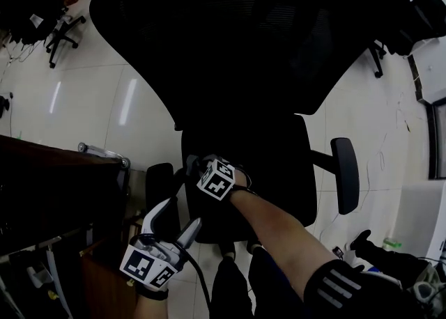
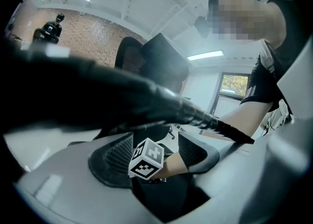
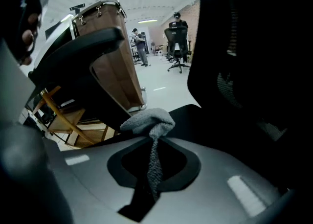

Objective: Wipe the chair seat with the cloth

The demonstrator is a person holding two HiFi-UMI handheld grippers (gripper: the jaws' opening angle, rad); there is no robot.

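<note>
Head view: my right claw (image 1: 203,168) sits over the left part of the chair seat (image 1: 279,171). My left claw (image 1: 180,216) hangs just off the seat's front left corner, its 2 jaws wide apart.

Left gripper view: jaws wide, gripping nothing.

Right gripper view: jaws pinch the grey cloth (image 3: 146,120), which lies bunched on the seat.

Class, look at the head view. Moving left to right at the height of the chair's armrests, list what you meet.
Brown desk → one armrest → right tool, shut on the cloth → bare chair seat → other armrest.
</note>
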